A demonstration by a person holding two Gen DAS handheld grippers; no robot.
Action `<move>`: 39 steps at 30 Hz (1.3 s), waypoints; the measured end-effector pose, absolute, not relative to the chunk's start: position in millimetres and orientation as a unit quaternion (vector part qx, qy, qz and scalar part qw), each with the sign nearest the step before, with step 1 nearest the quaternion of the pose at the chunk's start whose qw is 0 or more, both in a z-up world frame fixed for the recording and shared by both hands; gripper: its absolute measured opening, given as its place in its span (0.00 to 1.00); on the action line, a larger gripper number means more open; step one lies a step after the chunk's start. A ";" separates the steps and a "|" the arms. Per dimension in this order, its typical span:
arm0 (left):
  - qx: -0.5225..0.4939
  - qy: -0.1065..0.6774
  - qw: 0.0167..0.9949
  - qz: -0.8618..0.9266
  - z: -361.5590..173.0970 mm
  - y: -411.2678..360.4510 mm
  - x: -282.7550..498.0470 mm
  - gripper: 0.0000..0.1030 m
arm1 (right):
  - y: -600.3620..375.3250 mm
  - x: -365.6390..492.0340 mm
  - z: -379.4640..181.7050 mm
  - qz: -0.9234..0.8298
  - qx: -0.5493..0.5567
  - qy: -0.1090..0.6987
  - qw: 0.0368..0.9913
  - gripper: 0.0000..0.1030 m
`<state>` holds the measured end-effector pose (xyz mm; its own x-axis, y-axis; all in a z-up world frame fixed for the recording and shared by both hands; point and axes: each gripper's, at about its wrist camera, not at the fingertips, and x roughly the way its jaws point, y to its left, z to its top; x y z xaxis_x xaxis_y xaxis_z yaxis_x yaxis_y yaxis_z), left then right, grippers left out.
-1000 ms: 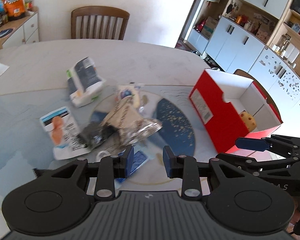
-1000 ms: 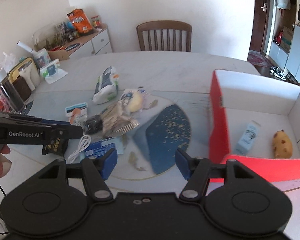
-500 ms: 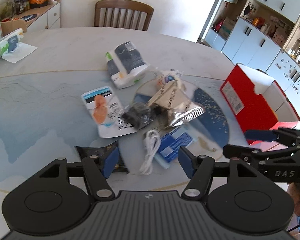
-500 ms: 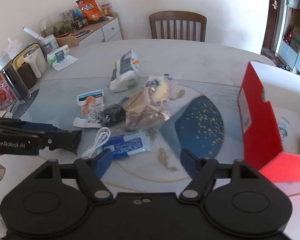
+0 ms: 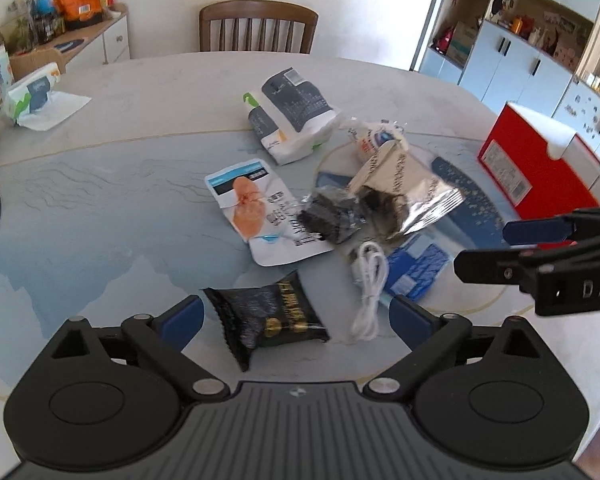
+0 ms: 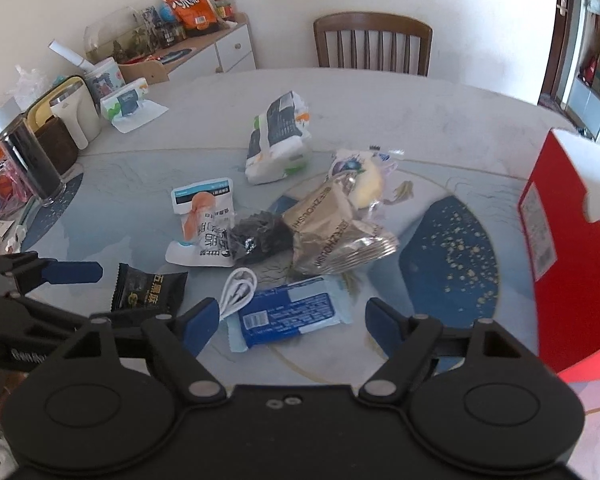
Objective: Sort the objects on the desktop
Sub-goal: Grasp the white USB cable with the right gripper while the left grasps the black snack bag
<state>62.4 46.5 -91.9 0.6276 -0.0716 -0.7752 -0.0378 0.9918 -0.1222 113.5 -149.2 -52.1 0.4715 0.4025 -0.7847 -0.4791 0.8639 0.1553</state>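
Observation:
My left gripper [image 5: 296, 318] is open, its jaws on either side of a black snack packet [image 5: 266, 318] lying on the table. My right gripper [image 6: 288, 324] is open over a blue wrapped packet [image 6: 288, 318]. A white cable [image 6: 238, 292] lies between the two packets. Behind them is a pile: a silver-brown foil bag [image 6: 332, 236], a black crinkled wrapper [image 6: 260, 236], a white pouch with an orange picture [image 6: 202, 216], a tissue pack [image 6: 278, 136] and a clear bag with a yellow bun [image 6: 366, 180]. A red box [image 6: 564, 240] stands at the right.
A wooden chair [image 6: 374, 44] stands behind the round table [image 6: 380, 100]. At the far left are a dark glass jar [image 6: 30, 160], a cream container [image 6: 74, 116] and a tissue pack [image 6: 126, 102]. A sideboard [image 6: 220, 46] holds snack bags.
Both grippers have swung left, from the red box toward the pile. The left jaws opened wide and now flank the black packet. The right gripper now hangs over the blue packet.

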 end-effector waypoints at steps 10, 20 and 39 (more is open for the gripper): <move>-0.059 0.436 0.898 -0.018 -115.9 57.8 70.8 0.97 | -111.1 126.6 -68.4 0.249 -0.052 0.471 0.845 0.73; -0.053 0.437 0.897 -0.036 -124.1 60.5 75.5 0.97 | -81.7 135.9 -88.7 0.233 -0.094 0.493 0.833 0.60; -0.043 0.423 0.904 -0.046 -124.8 63.0 74.9 0.62 | -52.0 132.3 -91.5 0.237 -0.148 0.483 0.830 0.27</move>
